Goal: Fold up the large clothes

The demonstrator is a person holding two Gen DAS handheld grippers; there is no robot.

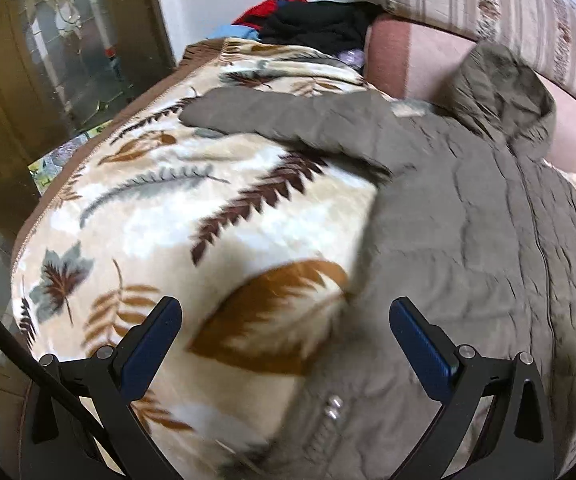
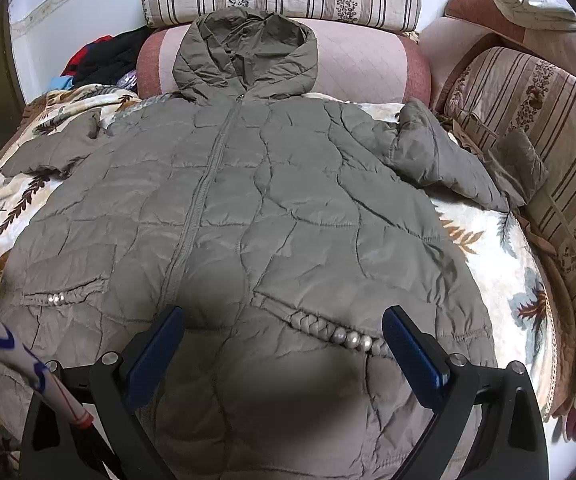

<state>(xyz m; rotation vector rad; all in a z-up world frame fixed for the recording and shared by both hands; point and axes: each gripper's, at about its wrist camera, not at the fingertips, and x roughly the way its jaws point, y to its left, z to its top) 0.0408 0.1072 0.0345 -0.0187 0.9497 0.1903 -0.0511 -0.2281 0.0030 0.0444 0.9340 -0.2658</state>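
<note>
Both wide open, empty: left gripper (image 1: 284,332), right gripper (image 2: 284,340), over olive quilted hooded puffer jacket (image 2: 248,184). Slippery, puffy shell; likely to slide on leaf-print fleece blanket (image 1: 148,208), lower left. Blurred left view, perhaps mid-swing.

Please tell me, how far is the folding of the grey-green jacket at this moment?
Done: the jacket lies spread flat, front up and zipped, on the leaf-pattern blanket, hood toward the cushions. In hand: nothing; the left gripper and right gripper are both open above it, gripping no fabric. Left: all folds; the left sleeve and right sleeve lie out to the sides, unfolded.
</note>
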